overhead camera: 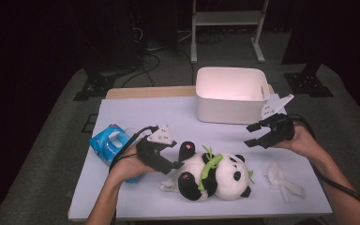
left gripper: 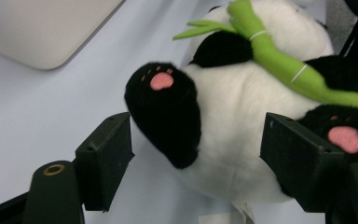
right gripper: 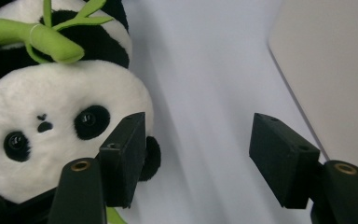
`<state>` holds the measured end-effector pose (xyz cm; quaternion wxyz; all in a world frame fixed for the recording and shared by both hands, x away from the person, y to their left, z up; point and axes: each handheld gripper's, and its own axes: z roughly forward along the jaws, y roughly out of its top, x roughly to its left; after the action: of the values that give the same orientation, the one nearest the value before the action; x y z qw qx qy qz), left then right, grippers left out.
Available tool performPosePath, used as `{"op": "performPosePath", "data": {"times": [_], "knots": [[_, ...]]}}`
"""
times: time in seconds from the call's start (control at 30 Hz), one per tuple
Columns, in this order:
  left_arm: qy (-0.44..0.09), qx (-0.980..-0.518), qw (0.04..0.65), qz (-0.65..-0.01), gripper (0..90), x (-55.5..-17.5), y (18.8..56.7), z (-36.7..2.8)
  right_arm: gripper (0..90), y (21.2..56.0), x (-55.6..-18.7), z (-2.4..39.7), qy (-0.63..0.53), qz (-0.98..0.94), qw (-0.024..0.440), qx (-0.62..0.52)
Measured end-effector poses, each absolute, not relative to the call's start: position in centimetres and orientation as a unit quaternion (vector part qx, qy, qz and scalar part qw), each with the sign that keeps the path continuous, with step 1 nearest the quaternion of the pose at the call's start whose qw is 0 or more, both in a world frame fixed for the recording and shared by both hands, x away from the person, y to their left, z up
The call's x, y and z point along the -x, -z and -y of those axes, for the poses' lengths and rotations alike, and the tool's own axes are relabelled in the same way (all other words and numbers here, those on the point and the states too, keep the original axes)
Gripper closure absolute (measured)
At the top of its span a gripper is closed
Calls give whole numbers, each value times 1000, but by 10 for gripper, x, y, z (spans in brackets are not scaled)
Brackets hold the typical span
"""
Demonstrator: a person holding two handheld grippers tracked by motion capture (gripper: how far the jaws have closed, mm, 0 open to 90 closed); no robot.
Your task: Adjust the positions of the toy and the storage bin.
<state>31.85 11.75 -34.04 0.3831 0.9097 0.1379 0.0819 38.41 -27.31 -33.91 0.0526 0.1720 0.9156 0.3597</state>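
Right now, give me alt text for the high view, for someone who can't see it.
A plush panda holding a green bamboo stalk lies on its back on a pale table, with the open left gripper at its feet and the open right gripper above its head. A white bin stands behind, a blue pack at the left.

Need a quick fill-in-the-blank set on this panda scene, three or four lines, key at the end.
1. The panda plush holds a green ____ stalk.
2. The white bin stands at the table's ____ edge.
3. The jaws of the left hand-held gripper stand ____, the panda's lower body between them, unpressed.
4. The blue pack lies beside the person's ____ hand.

Missing words: bamboo; far; open; left
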Motion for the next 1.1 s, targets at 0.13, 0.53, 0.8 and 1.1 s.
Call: {"op": "performPosePath", "data": {"times": [0.13,0.53,0.8,1.1], "knots": [[-84,-914,371,-143,210,-316,344,-122,343,334,-393,263,-356,-919,55,-163],[-99,-905,382,-160,186,-313,340,-136,345,307,-422,237,-342,-928,63,-133],[-99,-902,386,-167,179,-311,340,-145,350,296,-444,229,-326,-935,69,-123],[-102,-899,393,-164,169,-310,337,-147,368,289,-456,222,-309,-941,75,-114]]}}
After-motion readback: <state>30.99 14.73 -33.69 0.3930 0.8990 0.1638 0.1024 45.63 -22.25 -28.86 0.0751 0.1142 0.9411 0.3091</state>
